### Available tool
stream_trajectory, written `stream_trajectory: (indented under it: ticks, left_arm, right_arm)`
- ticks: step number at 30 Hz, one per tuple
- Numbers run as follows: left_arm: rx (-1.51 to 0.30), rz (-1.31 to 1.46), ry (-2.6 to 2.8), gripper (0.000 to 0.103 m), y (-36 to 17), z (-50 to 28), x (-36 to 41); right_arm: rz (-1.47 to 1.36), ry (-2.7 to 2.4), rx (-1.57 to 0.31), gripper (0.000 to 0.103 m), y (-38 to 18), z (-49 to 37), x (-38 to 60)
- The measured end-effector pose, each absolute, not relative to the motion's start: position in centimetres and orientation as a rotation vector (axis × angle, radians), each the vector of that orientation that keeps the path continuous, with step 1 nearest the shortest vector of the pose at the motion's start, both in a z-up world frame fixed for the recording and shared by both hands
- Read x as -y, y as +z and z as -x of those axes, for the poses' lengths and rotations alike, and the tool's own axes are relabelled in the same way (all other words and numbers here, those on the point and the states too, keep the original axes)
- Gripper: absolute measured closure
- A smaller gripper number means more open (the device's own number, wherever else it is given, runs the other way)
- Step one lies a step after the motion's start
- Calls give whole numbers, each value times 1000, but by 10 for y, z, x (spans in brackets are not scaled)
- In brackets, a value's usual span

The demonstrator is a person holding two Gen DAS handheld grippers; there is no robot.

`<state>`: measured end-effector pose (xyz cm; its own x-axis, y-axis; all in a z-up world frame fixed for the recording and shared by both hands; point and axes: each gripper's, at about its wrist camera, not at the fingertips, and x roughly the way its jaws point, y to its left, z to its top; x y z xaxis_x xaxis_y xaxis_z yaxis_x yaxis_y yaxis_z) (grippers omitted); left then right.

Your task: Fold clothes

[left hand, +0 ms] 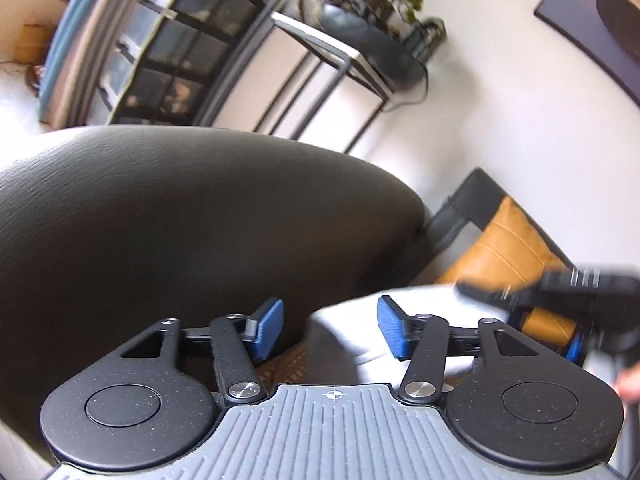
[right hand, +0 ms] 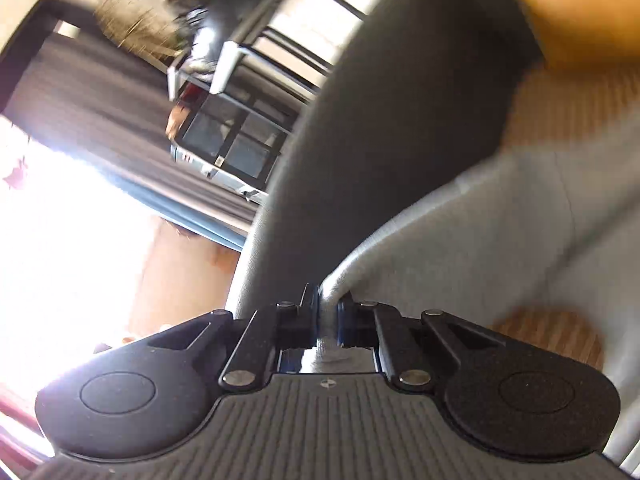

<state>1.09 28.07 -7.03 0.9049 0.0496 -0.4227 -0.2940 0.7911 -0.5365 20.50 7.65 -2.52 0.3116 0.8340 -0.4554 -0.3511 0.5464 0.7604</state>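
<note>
- Garment (right hand: 500, 240), pale grey cloth, draped beside a black leather cushion (left hand: 180, 220); a striped woven surface (right hand: 568, 108) shows beyond it.
- Right gripper (right hand: 328, 316): fingers clenched on a bunched fold of the garment, cloth pinched between the pads.
- Left gripper (left hand: 330, 330): blue pads (left hand: 394, 332) spread wide, nothing between them; garment lies just past the right-hand pad.
- Right gripper appears blurred at the right edge of the left wrist view, over the cloth.
- Tan leather cushion (left hand: 504, 244) behind the garment.

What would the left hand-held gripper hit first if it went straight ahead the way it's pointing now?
Probably the white garment, whose edge lies just past the open left hand-held gripper. The black leather cushion sits close to the left, and depth is hard to judge.
</note>
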Motion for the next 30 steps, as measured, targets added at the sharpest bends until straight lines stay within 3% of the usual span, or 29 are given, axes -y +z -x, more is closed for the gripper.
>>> stream_trajectory:
  ticks: [9, 21, 24, 25, 26, 27, 30]
  left_arm:
    - [-563, 540, 79, 30, -116, -52, -222]
    - [-691, 515, 74, 15, -153, -144, -175]
    - [-753, 438, 82, 16, -164, -164, -166]
    - [-777, 414, 83, 27, -169, -171, -164]
    - [-801, 389, 83, 79, -173, -178, -161]
    - [-823, 368, 73, 98, -175, -183, -159]
    - [-808, 288, 32, 98, -161, -172, -146]
  right_arm:
    - [-461, 790, -765, 96, 68, -253, -93]
    - [-563, 776, -781, 96, 67, -288, -41]
    - [-589, 794, -792, 96, 64, -291, -24]
    - [-584, 801, -791, 96, 66, -290, -17]
    - [-578, 808, -790, 96, 67, -290, -10]
    - [-568, 813, -793, 96, 69, -289, 0]
    - [-565, 832, -771, 96, 73, -280, 54]
